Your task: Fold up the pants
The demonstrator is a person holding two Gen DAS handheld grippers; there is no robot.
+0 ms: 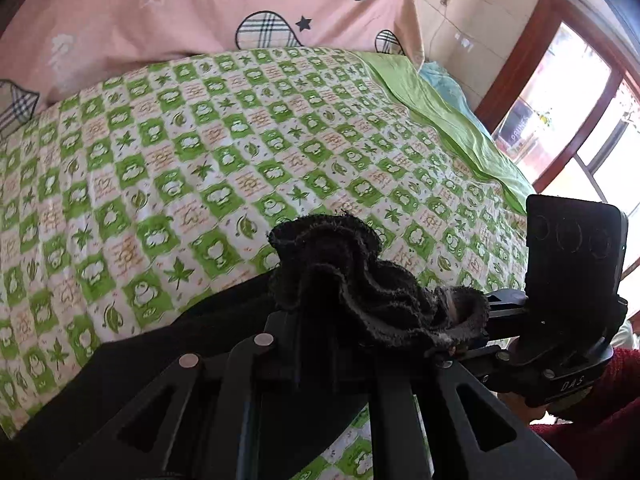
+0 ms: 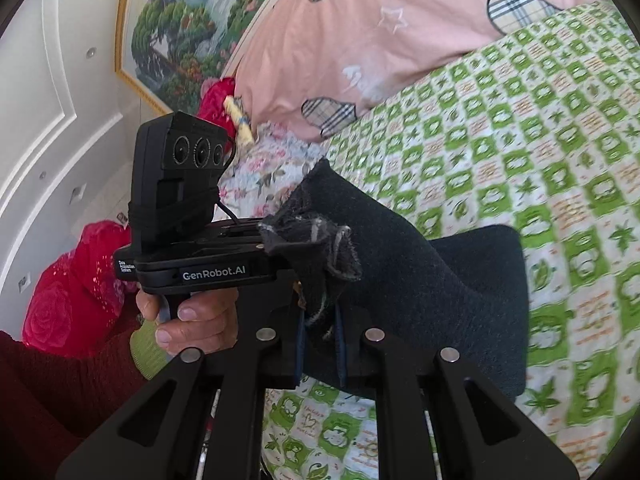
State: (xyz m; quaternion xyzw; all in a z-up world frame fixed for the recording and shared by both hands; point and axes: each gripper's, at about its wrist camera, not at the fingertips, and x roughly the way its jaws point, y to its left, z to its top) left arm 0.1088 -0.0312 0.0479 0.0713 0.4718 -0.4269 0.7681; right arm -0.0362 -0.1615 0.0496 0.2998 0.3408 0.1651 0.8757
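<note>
- Your left gripper (image 1: 340,340) is clamped on the bunched hem of the black pants (image 1: 360,280); the frayed edge ruffles up above the closed fingers, which are mostly hidden by the cloth.
- From that grip, the pants' fabric drapes away to the lower left of the left wrist view, lying over the green-and-white checked bedsheet (image 1: 200,152).
- In the same view the other unit's camera block (image 1: 572,256) stands just to the right of the bunched hem, very close to it.
- Your right gripper (image 2: 320,340) is also closed on the pants (image 2: 420,280): the two blue-edged finger pads (image 2: 301,344) sit pressed against a thin fold of dark cloth between them.
- Above those pads, a frayed corner of the pants sticks up, with pale threads showing along the torn edge.
- To the right of that grip the cloth spreads into a broad, flat panel resting on the checked bedsheet (image 2: 560,140).
- The right wrist view shows your left hand (image 2: 192,320) wrapped around the handle of the other gripper unit, which carries a "GenRobot.AI" label (image 2: 214,273) and sits just beside the held cloth.
- Both grippers hold the same end of the garment, close together, raised a little above the bed.
- A pink quilt with plaid hearts and stars (image 1: 160,12) lies bunched at the far side of the bed, touching the checked sheet.
- A red rose-patterned cushion (image 2: 68,288) sits at the left of the right wrist view, below a framed landscape painting (image 2: 192,20) on the wall.
</note>
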